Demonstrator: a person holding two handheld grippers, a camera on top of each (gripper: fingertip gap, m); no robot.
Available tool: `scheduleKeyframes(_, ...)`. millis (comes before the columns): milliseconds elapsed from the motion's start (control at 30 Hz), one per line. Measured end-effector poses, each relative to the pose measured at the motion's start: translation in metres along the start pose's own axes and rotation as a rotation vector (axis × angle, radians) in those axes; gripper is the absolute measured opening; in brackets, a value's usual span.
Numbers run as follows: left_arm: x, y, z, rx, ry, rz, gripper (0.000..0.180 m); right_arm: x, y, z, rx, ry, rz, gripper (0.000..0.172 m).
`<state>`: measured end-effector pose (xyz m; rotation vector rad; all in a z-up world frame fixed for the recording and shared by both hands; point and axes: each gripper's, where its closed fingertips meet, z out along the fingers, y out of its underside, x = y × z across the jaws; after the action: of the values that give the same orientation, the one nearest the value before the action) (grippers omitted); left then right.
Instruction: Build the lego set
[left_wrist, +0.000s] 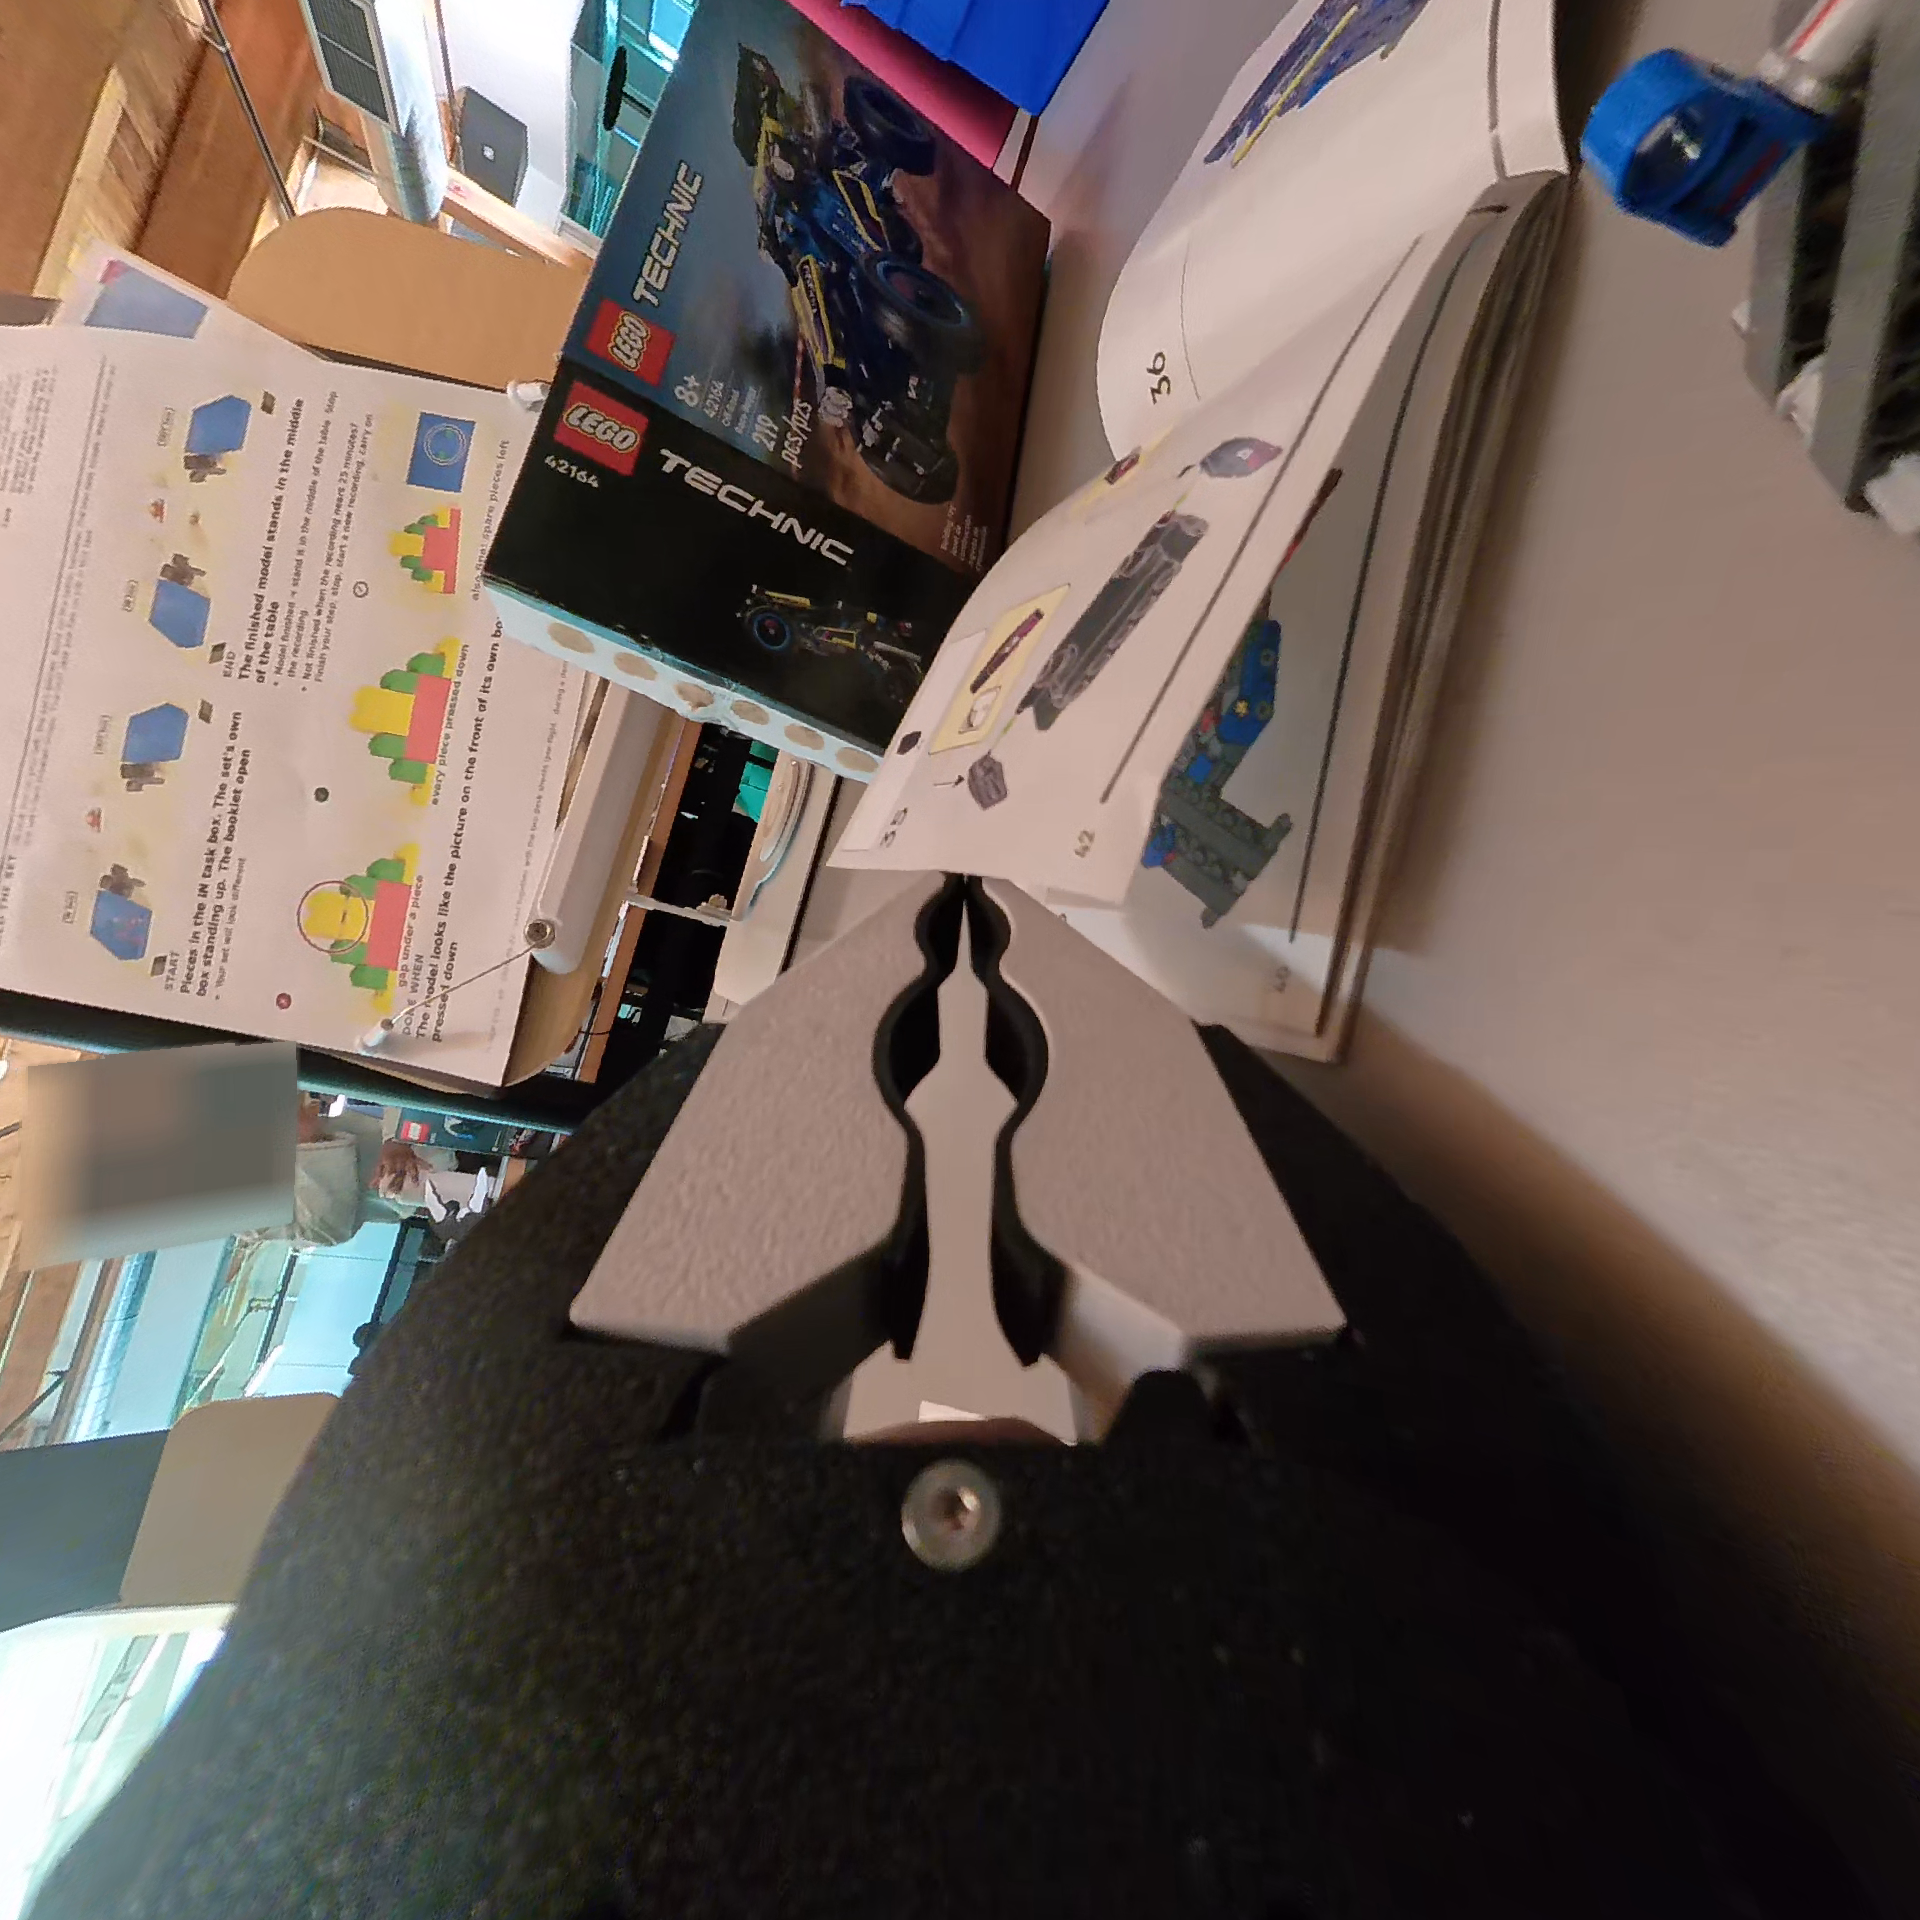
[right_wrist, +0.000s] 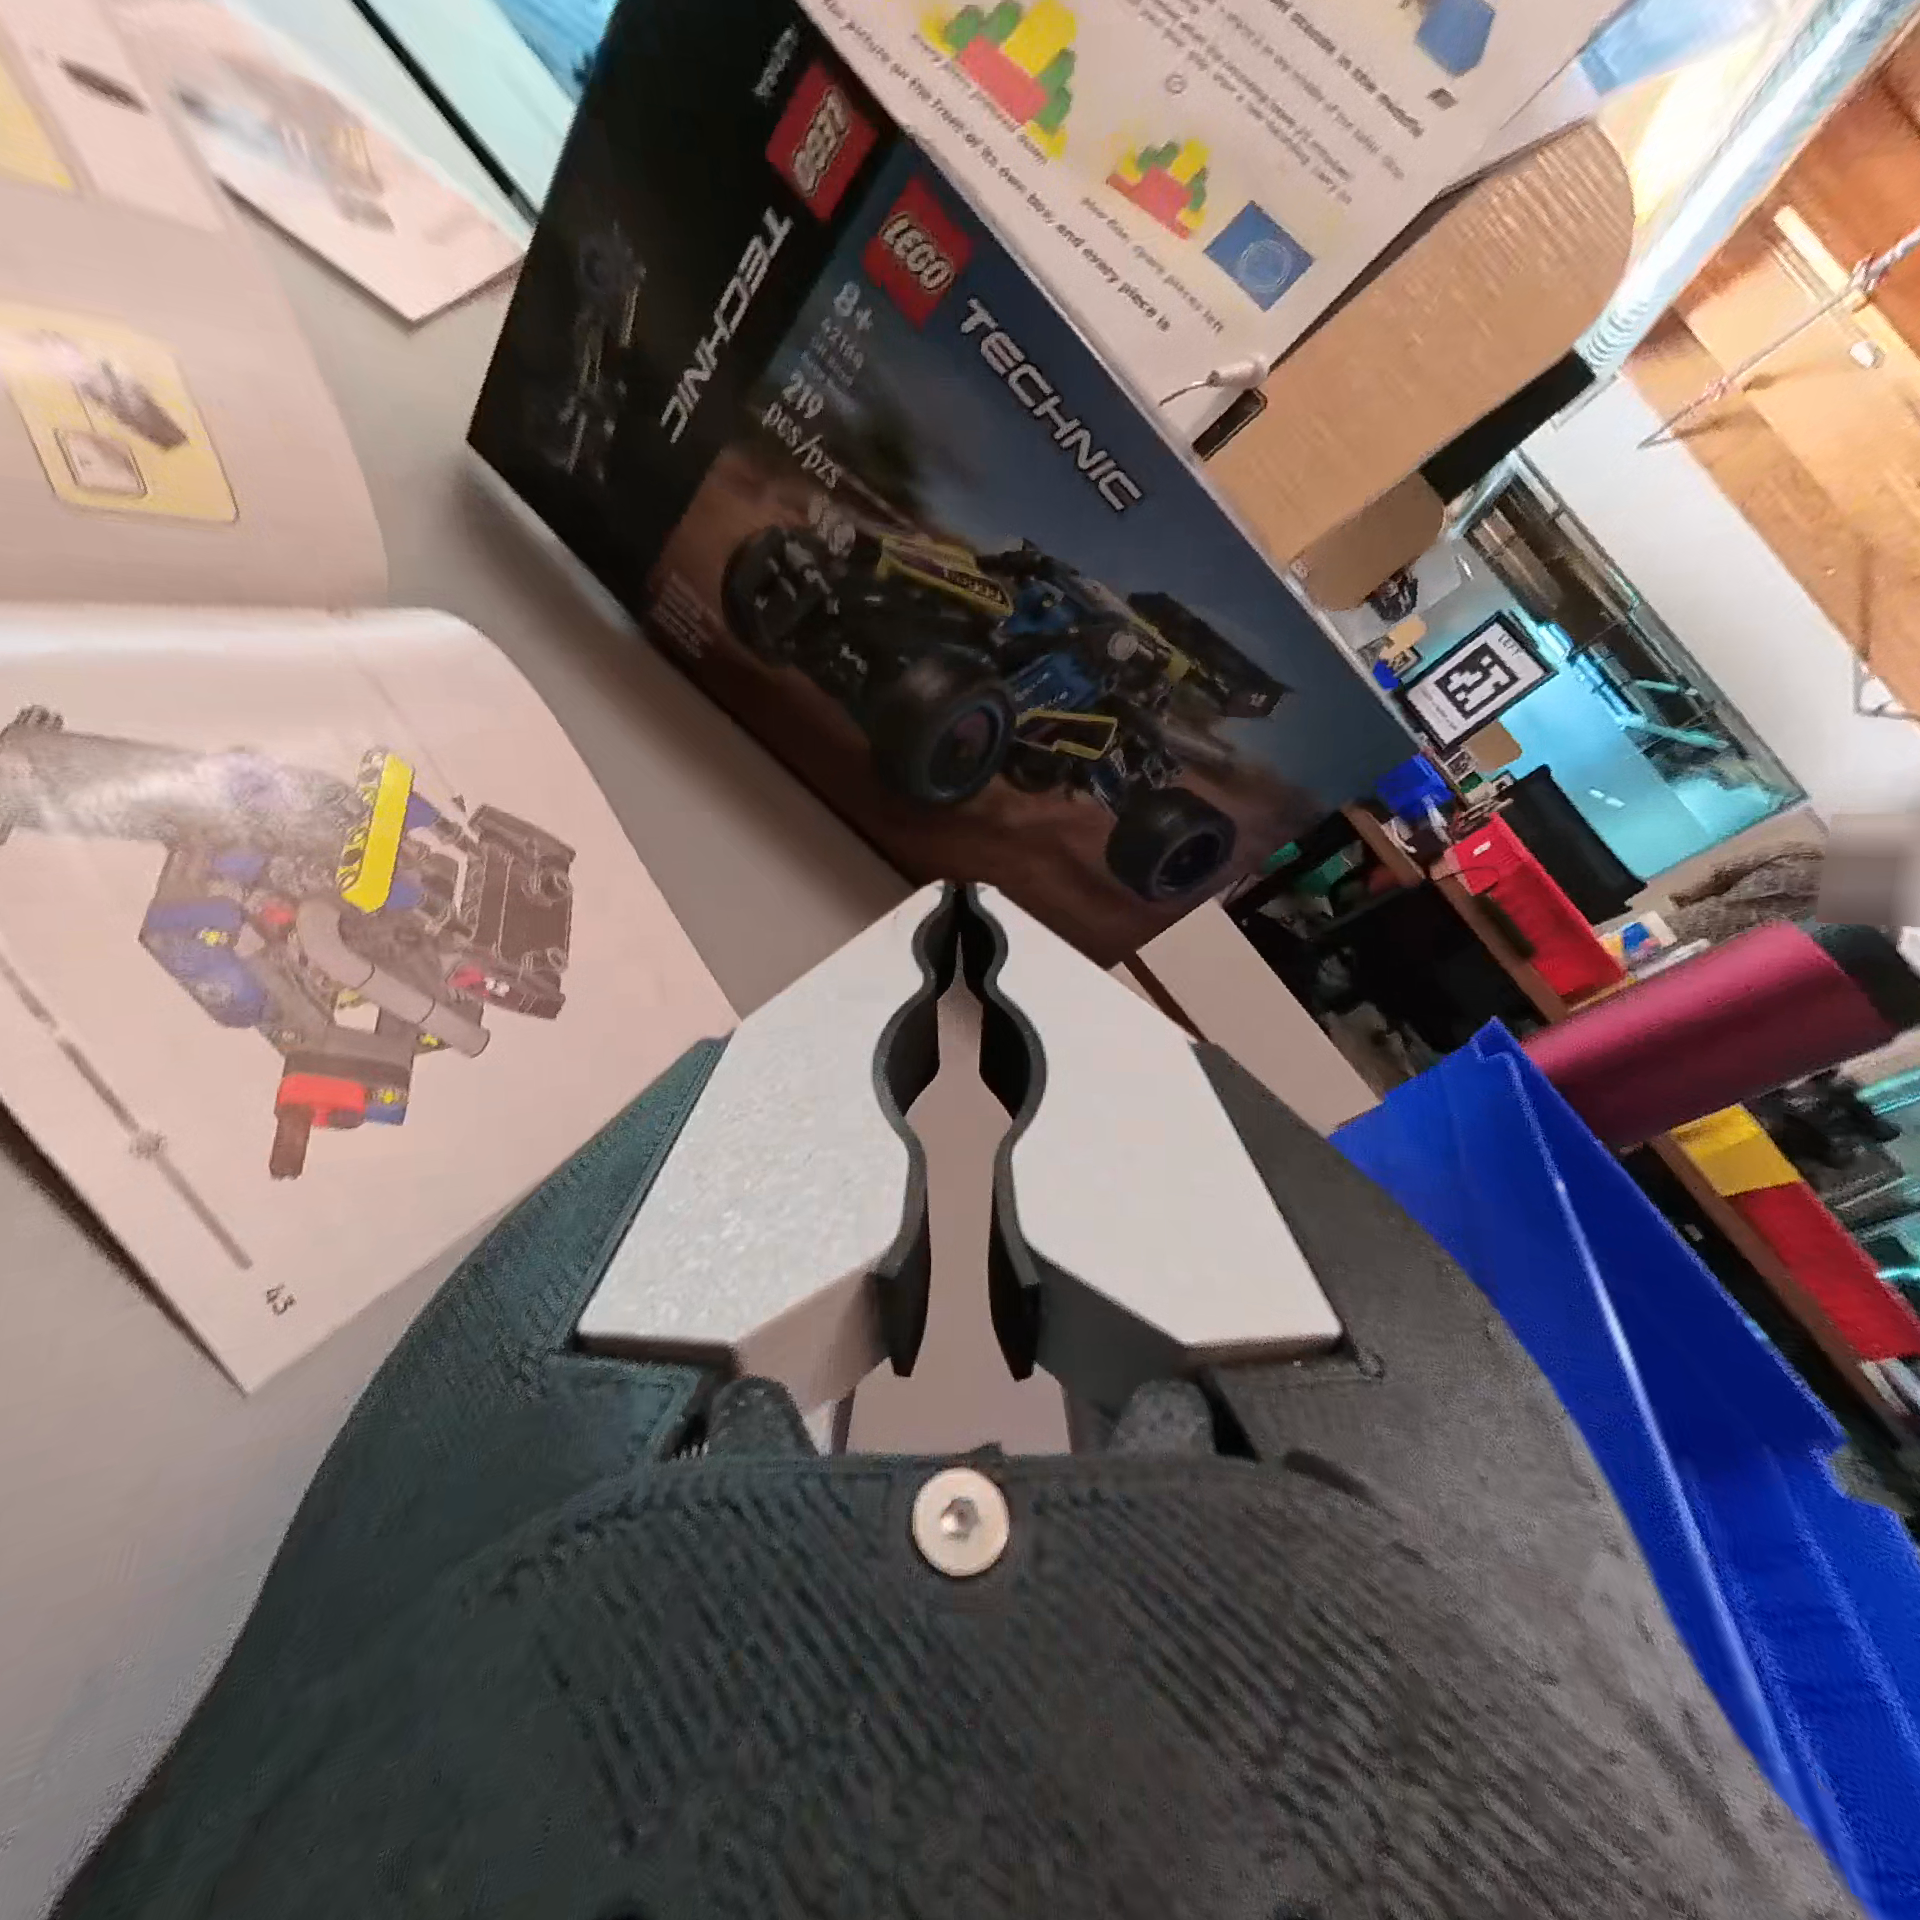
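Observation:
My left gripper (left_wrist: 961, 883) is shut. Its tips touch the lower edge of a lifted, curled page (left_wrist: 1091, 675) of an open instruction booklet (left_wrist: 1382, 468) lying on the table. I see nothing between the pads. My right gripper (right_wrist: 958, 891) is shut with nothing in it. It hovers above the table, just in front of the lower edge of a dark building-set box (right_wrist: 935, 644) that stands upright. The booklet (right_wrist: 312, 883) lies open to its left. The same box shows in the left wrist view (left_wrist: 790, 416), beyond the booklet.
A printed guide sheet on a cardboard stand (left_wrist: 260, 623) is behind the box, also in the right wrist view (right_wrist: 1195, 125). A blue bin (right_wrist: 1662, 1403) is close on the right. A blurred blue and grey device (left_wrist: 1704, 156) is at the top right. The table is beige (left_wrist: 1662, 935). The left gripper's tips are roughly 25 cm from the right gripper's.

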<state>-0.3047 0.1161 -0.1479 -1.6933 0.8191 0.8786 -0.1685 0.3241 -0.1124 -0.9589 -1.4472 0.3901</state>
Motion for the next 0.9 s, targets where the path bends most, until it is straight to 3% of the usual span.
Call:
scheduleKeyframes(167,0.000,0.001,0.001,-0.003,0.003,-0.002,0.000,0.017,0.009,-0.001,0.004,0.049,0.109,0.000)
scheduleKeyframes(900,-0.001,0.001,0.001,-0.001,-0.009,0.003,0.000,0.010,0.010,0.002,-0.002,0.027,0.053,0.000)
